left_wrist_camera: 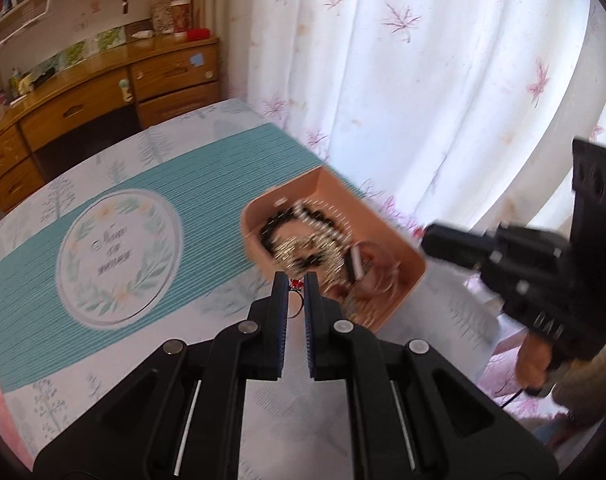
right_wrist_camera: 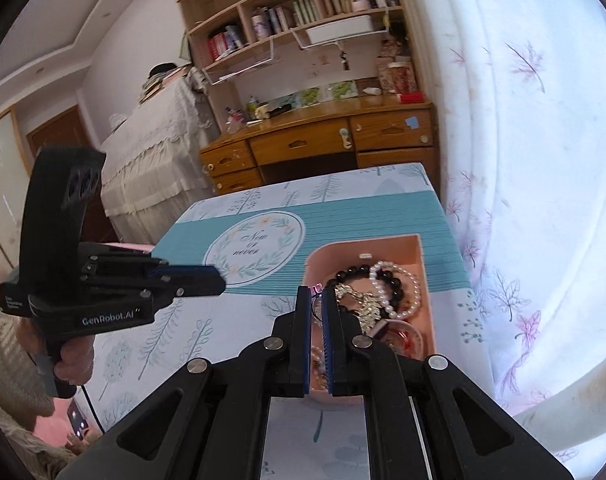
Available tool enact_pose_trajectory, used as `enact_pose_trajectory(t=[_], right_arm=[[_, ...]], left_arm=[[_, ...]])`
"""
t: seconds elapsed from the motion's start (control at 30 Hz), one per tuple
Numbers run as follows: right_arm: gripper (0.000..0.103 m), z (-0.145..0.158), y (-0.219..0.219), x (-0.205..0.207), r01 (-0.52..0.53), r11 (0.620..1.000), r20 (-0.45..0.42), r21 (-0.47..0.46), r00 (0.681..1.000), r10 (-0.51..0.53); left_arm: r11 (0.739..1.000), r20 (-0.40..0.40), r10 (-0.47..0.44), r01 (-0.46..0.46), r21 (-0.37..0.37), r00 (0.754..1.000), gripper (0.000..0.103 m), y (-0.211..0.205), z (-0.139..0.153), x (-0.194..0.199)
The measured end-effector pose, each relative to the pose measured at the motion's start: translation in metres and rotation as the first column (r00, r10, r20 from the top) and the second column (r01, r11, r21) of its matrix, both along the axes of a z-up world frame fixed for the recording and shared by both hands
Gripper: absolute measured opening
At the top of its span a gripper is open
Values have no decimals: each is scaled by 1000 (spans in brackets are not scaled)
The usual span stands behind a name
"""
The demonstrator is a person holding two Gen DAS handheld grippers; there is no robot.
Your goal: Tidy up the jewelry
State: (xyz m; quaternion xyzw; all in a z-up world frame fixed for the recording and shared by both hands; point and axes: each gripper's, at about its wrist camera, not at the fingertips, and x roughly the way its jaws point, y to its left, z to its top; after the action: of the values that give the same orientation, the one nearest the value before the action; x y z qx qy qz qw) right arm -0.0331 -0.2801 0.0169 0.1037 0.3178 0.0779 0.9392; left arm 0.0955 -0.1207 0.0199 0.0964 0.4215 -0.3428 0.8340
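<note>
1. Holding a thin ring with a red stone (left_wrist_camera: 296, 286) between the fingers of my left gripper (left_wrist_camera: 295, 292), I have the jaws drawn close on it, the stone sitting at the tips and the dark band hanging just below.
2. My right gripper (right_wrist_camera: 316, 300) has its fingers nearly together on a small ring with a pink-purple top (right_wrist_camera: 315, 290), the dark loop showing in the narrow slot between the pads.
3. Just past the right tips, toward one o'clock, lies the pink tray (right_wrist_camera: 421, 264), with a black bead bracelet (right_wrist_camera: 395, 282), a pearl bracelet (right_wrist_camera: 387, 267) and a silvery chain piece (right_wrist_camera: 367, 304) heaped inside it, touching one another.
4. From the left wrist view the same tray (left_wrist_camera: 407, 256) sits at one o'clock beyond my tips, its contents blurred.
5. The tray rests on a teal mat (right_wrist_camera: 383, 216) with a round wreath print (right_wrist_camera: 255, 246), at eleven o'clock from the right tips.
6. A tree-patterned cloth (right_wrist_camera: 207, 332) covers the table beneath.
7. A floral curtain (right_wrist_camera: 523, 160) hangs at three o'clock, and a wooden desk (right_wrist_camera: 323, 140) stands at twelve.
</note>
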Motion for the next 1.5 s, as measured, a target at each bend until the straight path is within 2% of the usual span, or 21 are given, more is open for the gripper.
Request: enact_pose_trajectory(t=[0.17, 0.23, 0.37, 0.4, 0.47, 0.5, 0.53, 0.67, 0.8, 1.03, 1.17, 1.2, 1.27, 1.33, 1.43, 1.5], right_arm=[[5, -14, -15, -2, 44, 999, -41, 20, 998, -43], [5, -20, -19, -2, 52, 998, -56, 17, 997, -51], [6, -30, -24, 0, 62, 997, -88, 37, 994, -59], [6, -32, -24, 3, 64, 997, -94, 42, 994, -59], [6, -35, -23, 5, 61, 997, -102, 53, 993, -55], [6, -35, -23, 6, 62, 997, -104, 53, 993, -56], [6, -35, -23, 6, 62, 997, -102, 50, 993, -56], [6, -32, -21, 3, 66, 996, -96, 55, 994, -60], [6, -24, -15, 2, 69, 996, -105, 60, 993, -62], [6, -11, 4, -1, 87, 992, -174, 91, 982, -70], [8, -9, 21, -4, 86, 992, -239, 96, 969, -61], [9, -9, 27, -6, 84, 992, -249, 90, 967, -60], [17, -8, 35, -9, 84, 993, -264, 79, 963, -60], [36, -5, 47, -15, 81, 994, -265, 76, 963, -59], [39, 0, 64, -24, 68, 997, -250, 28, 966, -59], [39, 3, 77, -28, 54, 999, -252, -6, 966, -54]], left_arm=[[999, -16, -37, 37, 13, 999, 6, -42, -9, 4], [998, -46, -53, 54, 21, 998, 6, -54, -17, 3], [997, -87, -57, 62, 47, 995, 8, -59, -31, -3], [997, -94, -52, 57, 56, 994, 14, -58, -35, -4], [997, -105, -42, 48, 59, 994, 35, -54, -39, -5], [998, -107, -31, 38, 57, 994, 53, -51, -41, -6], [999, -102, -16, 22, 50, 995, 60, -47, -42, -7], [999, -97, 26, -22, 44, 995, 60, -28, -40, -12], [996, -58, 61, -58, 65, 996, 60, -11, -32, -28], [981, -28, 184, -181, 71, 983, 60, 28, -16, -55], [946, -34, 318, -314, 80, 948, 60, 57, -11, -68], [930, -37, 361, -357, 83, 932, 60, 66, -10, -72], [902, -42, 429, -424, 82, 903, 60, 81, -10, -79], [862, -45, 504, -499, 90, 863, 60, 98, -10, -87], [816, -49, 576, -571, 91, 816, 60, 114, -12, -99], [793, -44, 607, -602, 93, 794, 60, 120, -13, -107]])
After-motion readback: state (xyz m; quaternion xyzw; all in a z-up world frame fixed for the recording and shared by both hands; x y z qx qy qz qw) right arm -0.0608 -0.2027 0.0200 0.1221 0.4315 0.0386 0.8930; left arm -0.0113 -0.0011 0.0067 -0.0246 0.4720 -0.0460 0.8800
